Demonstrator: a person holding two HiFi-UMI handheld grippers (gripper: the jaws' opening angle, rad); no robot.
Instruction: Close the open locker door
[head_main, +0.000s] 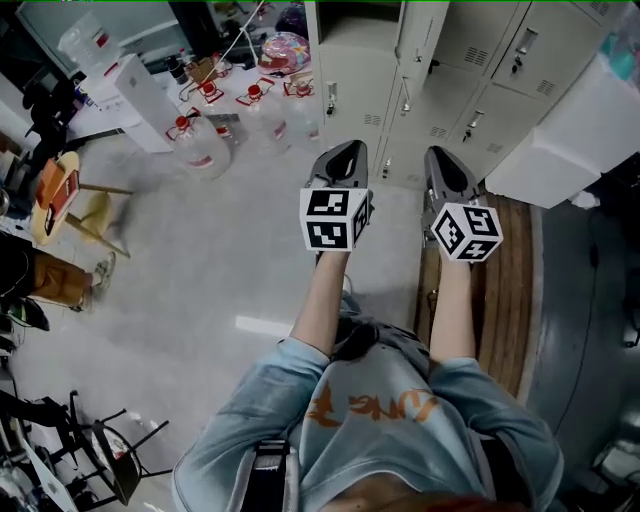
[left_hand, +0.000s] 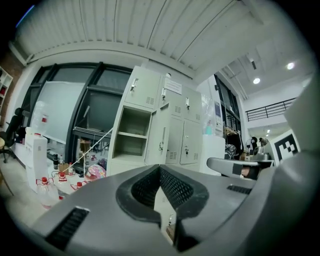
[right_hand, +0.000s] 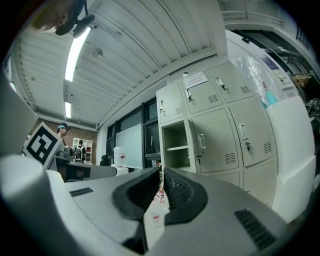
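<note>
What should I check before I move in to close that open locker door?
1. Find the open door: ok, it stands swung out beside the open compartment.
2. Is the left gripper free: ok, jaws together, nothing between them.
3. Is the right gripper free: ok, jaws all but together, nothing between them.
4. Contact with the door: not ok, both grippers are apart from the lockers.
5. Way to the door: ok, the water bottles stand off to the left.
6. Nothing poking out of the compartment: ok, only its shelf shows.
</note>
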